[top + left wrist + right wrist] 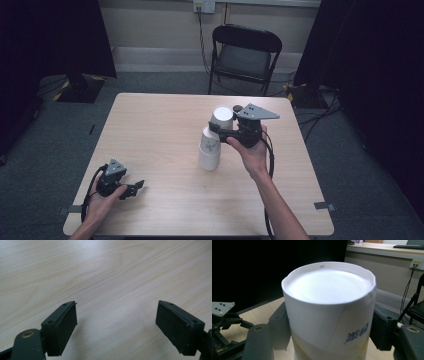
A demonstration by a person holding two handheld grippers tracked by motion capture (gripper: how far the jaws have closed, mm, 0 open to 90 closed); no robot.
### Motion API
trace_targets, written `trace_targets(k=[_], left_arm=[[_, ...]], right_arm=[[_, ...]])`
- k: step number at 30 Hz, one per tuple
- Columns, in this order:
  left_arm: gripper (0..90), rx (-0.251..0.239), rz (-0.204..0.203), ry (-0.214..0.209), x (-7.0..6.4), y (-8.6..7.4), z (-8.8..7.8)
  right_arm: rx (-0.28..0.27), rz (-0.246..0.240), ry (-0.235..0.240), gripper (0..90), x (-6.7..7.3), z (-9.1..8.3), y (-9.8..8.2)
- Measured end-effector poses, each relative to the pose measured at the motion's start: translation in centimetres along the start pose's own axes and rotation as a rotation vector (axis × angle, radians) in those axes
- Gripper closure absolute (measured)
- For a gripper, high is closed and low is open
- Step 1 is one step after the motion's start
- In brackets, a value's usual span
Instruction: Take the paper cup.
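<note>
A stack of white paper cups stands upside down near the middle of the table. My right gripper is shut on the top cup, which sits tilted above the stack. In the right gripper view that cup fills the space between both pads, base up, with blue print on its side. My left gripper rests near the table's front left corner. Its jaws stand open over bare wood, with nothing between them, in the left gripper view.
The light wooden table stands on grey carpet. A black folding chair is behind its far edge, with cables and a wall socket beyond. Black curtains hang at both sides. The left gripper is visible far off in the right gripper view.
</note>
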State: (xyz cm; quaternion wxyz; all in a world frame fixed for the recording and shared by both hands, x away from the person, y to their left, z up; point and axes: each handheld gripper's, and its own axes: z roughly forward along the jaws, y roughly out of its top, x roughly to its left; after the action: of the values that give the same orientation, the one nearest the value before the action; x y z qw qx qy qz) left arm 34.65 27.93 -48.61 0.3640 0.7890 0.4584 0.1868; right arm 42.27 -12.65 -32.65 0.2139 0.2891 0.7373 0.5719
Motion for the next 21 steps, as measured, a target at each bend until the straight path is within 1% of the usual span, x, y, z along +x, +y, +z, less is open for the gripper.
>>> trace_targets(k=[3, 4, 7, 9, 10, 11, 13, 15, 17, 19, 21], left_arm=[[18.0, -0.045, 0.004, 0.007, -0.2, 0.3, -0.5], [18.5, -0.057, 0.004, 0.004, -0.3, 0.4, -0.6], [20.8, -0.062, 0.023, -0.011, -0.6, 0.5, -0.8], [21.1, -0.061, 0.047, -0.013, -0.9, 0.6, -0.8], [21.1, -0.062, 0.052, -0.018, -1.1, 0.7, -0.9], [21.2, -0.065, 0.055, -0.022, -1.3, 0.7, -0.9], [21.3, -0.078, 0.066, -0.028, -1.4, 0.8, -1.0], [22.1, -0.096, 0.069, -0.04, -1.6, 1.0, -1.3], [22.9, -0.123, 0.056, -0.057, -1.8, 1.1, -1.5], [23.9, -0.139, 0.054, -0.078, -2.1, 1.2, -1.9], [24.2, -0.163, 0.068, -0.086, -2.5, 1.3, -2.3]], right_arm=[[0.003, 0.001, -0.004, 30.6, 0.0, -0.9, -0.1], [0.002, 0.0, -0.008, 30.7, 0.0, -1.1, -0.2], [0.012, 0.004, -0.011, 30.7, 0.0, -1.9, -0.5], [0.011, 0.003, -0.009, 30.7, 0.1, -2.4, -0.7], [0.01, -0.003, -0.009, 30.7, 0.2, -2.7, -0.8], [0.009, 0.002, -0.007, 30.7, 0.2, -2.9, -1.0], [0.01, 0.017, 0.007, 30.7, 0.3, -3.3, -1.3], [0.019, 0.024, 0.017, 30.8, 0.5, -3.5, -1.8], [0.028, 0.034, 0.036, 30.8, 0.8, -3.5, -2.4], [0.036, 0.043, 0.053, 30.8, 1.1, -3.5, -3.1], [0.038, 0.057, 0.08, 30.8, 1.4, -3.4, -3.8]])
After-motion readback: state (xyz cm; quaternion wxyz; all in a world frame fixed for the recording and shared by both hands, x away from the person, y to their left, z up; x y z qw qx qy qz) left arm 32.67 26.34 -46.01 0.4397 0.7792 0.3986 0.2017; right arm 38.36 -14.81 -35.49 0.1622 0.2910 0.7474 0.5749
